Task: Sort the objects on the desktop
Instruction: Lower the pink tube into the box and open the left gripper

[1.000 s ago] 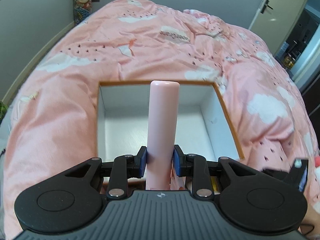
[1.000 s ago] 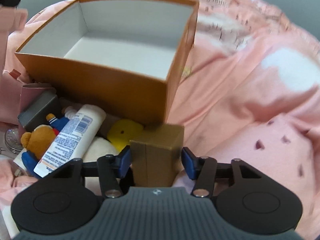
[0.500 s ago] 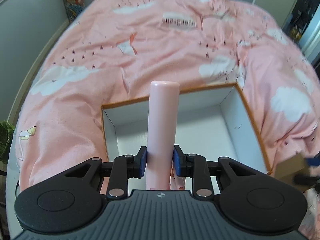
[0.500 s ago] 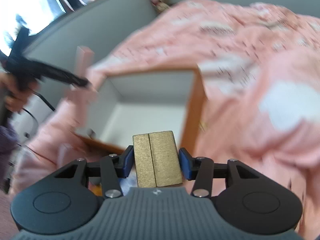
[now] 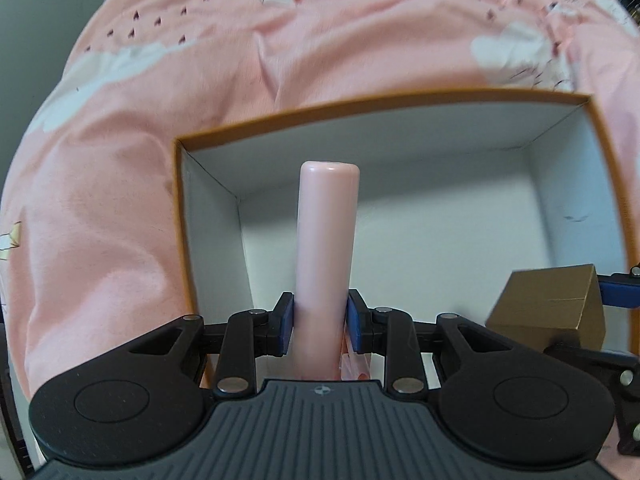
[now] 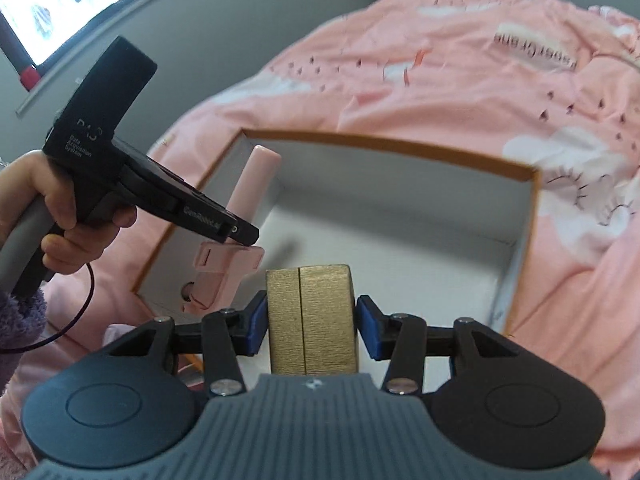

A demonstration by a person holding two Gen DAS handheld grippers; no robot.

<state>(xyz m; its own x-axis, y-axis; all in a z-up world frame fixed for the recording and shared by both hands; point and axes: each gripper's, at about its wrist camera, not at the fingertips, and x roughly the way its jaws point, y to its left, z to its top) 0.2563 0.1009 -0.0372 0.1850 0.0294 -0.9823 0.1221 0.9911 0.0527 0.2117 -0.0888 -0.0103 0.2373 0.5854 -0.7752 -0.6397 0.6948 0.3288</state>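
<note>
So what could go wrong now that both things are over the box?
1. The left hand-held gripper and right hand-held gripper sit close together over the orange box, so they might bump.
2. The tall pink tube pokes far past the pads; it could tip or bounce when released.
3. The gold box hangs near the box's near edge and might catch the rim.
</note>
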